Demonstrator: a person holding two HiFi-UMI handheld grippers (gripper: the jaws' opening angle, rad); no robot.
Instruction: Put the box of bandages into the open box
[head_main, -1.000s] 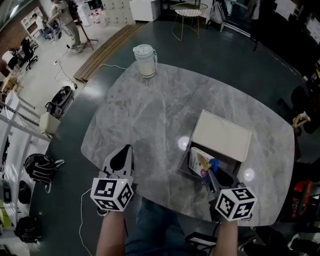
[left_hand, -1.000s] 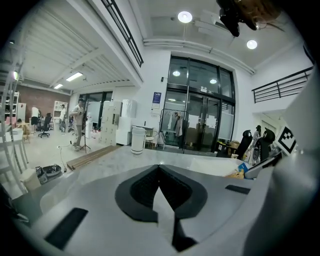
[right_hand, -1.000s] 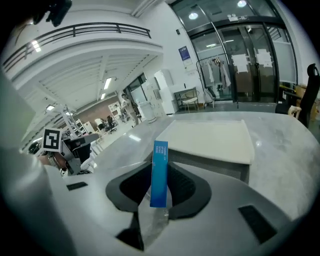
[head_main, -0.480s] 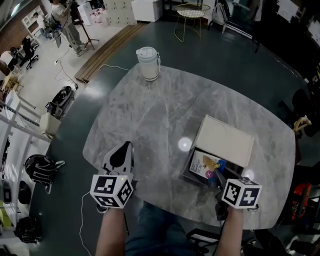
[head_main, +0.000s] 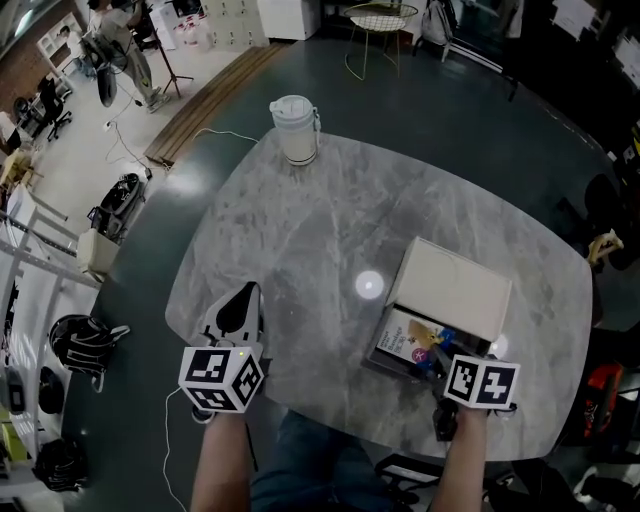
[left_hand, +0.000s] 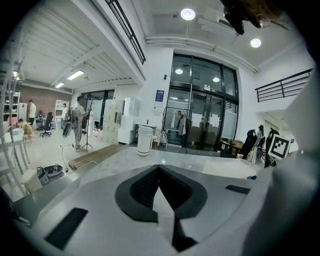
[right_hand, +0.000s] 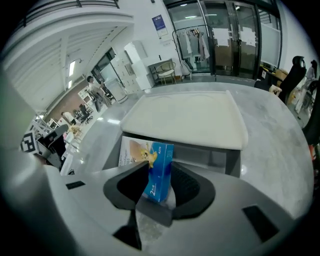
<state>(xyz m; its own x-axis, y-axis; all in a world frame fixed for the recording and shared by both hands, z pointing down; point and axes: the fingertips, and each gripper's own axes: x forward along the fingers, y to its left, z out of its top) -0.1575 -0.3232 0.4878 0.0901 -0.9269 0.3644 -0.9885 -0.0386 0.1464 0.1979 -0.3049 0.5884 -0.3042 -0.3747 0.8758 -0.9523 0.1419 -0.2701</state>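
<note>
The blue box of bandages (right_hand: 161, 159) stands on end at the near edge of the open box (right_hand: 220, 159), leaning on my right gripper's right jaw. My right gripper (right_hand: 160, 175) has its jaws opening around it, with a gap on the left side. In the head view the bandage box (head_main: 441, 339) shows as a blue bit just ahead of the right gripper (head_main: 440, 362). The open box (head_main: 378, 362) has its white lid (head_main: 455, 290) folded back and holds a white picture packet (head_main: 405, 335). My left gripper (head_main: 241, 302) rests shut and empty at the table's near left.
A white lidded tumbler (head_main: 294, 128) stands at the far edge of the grey marble table (head_main: 300, 220). A wire chair (head_main: 380, 30) stands beyond the table. People stand far off on the left floor (head_main: 120, 40). The table's near edge runs just under both grippers.
My right gripper has drawn back toward me and its jaws have widened. The blue bandage box has gone down into the open box's near end. The left gripper has stayed put.
</note>
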